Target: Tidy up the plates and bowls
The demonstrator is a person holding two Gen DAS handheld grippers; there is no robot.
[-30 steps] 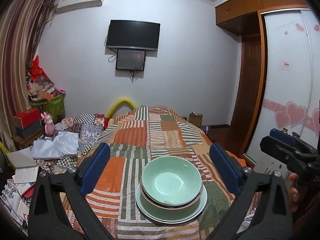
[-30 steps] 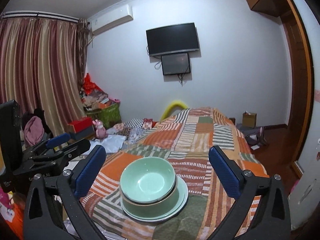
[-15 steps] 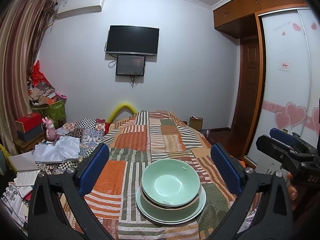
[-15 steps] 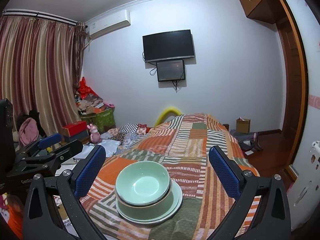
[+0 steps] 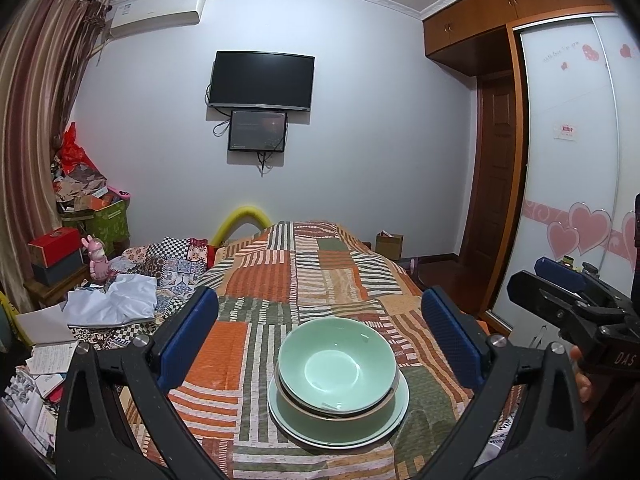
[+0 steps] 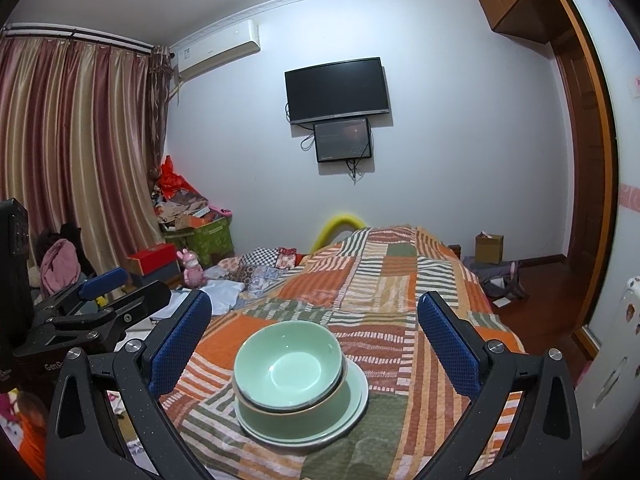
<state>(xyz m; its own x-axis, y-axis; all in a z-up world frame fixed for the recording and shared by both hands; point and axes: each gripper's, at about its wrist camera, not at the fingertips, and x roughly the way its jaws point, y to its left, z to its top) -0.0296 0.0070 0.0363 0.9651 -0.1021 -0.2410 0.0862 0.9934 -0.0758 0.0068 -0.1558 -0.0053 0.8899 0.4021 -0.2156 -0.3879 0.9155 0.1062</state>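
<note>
Two pale green bowls are nested, the top bowl (image 5: 338, 364) (image 6: 288, 364) inside a lower bowl (image 5: 340, 414) (image 6: 280, 416). They stand on a pale green plate (image 5: 394, 408) (image 6: 356, 396) near the front of a patchwork striped bedspread (image 5: 280, 280) (image 6: 384, 280). My left gripper (image 5: 320, 300) (image 6: 120, 288) is open, back from the stack, with nothing between its blue pads. My right gripper (image 6: 314, 304) (image 5: 548, 284) is open too, behind the stack and to its right, and holds nothing.
Left of the bed lie clothes and papers (image 5: 112, 300), boxes (image 5: 56, 248) and a pink toy rabbit (image 5: 98, 260). A wardrobe with heart stickers (image 5: 572, 200) and a wooden door (image 5: 496, 168) stand on the right. A television (image 5: 262, 80) hangs on the far wall.
Both views shifted slightly, so the wall screens sit a little lower in frame. The stack has not moved, and both grippers have stayed open and empty.
</note>
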